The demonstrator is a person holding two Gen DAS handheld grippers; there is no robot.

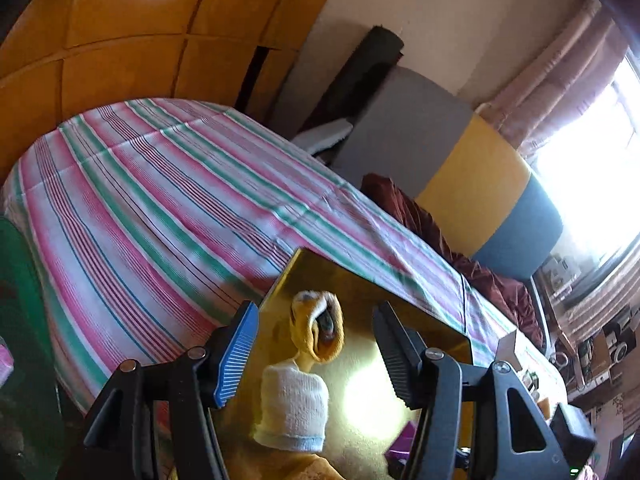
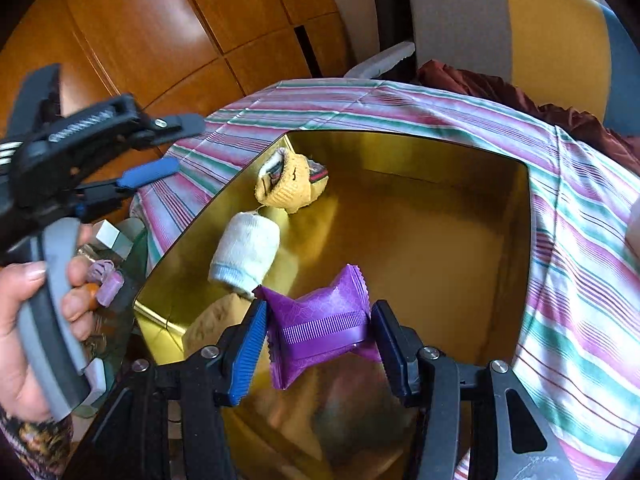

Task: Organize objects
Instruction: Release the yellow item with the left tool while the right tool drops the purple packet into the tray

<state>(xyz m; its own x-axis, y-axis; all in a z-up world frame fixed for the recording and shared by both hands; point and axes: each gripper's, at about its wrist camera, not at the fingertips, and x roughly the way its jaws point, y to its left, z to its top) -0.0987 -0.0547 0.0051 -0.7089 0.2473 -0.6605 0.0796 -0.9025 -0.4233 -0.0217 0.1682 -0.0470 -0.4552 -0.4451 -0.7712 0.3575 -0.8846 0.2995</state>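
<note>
**Right wrist view: purple pouch pinched over the gold box**

Right wrist view shows the purple pouch (image 2: 320, 320), a soft sealed packet with crimped zigzag ends, caught across its middle between the two pads of the right gripper (image 2: 320, 334). The packet bows and creases where it is squeezed, so it looks light and pliable, with contents that shift rather than resist. Its film surface is probably slick; the ribbed band across its waist seems the surest place to hold, as a grip near the flared ends could slip off. It hangs above the near part of the gold box (image 2: 524, 240), not yet resting on the floor of the box.

Deeper in the box lie two rolled sock bundles: a white sock roll (image 2: 246, 252) and, beyond it near the far left corner, a yellow sock roll (image 2: 290, 190). Both look soft and light, easy to pinch anywhere along the roll.

The right gripper points forward and down into the box. The left gripper (image 2: 160, 148) is held up at the left, beside the box rim, its fingers spread with nothing between them; the left wrist view confirms this, with the sock rolls seen through the gap in the left gripper (image 1: 316, 356). The person's hand (image 2: 24, 320) wraps its handle. The box sits on a striped cloth (image 2: 580, 280).
</note>
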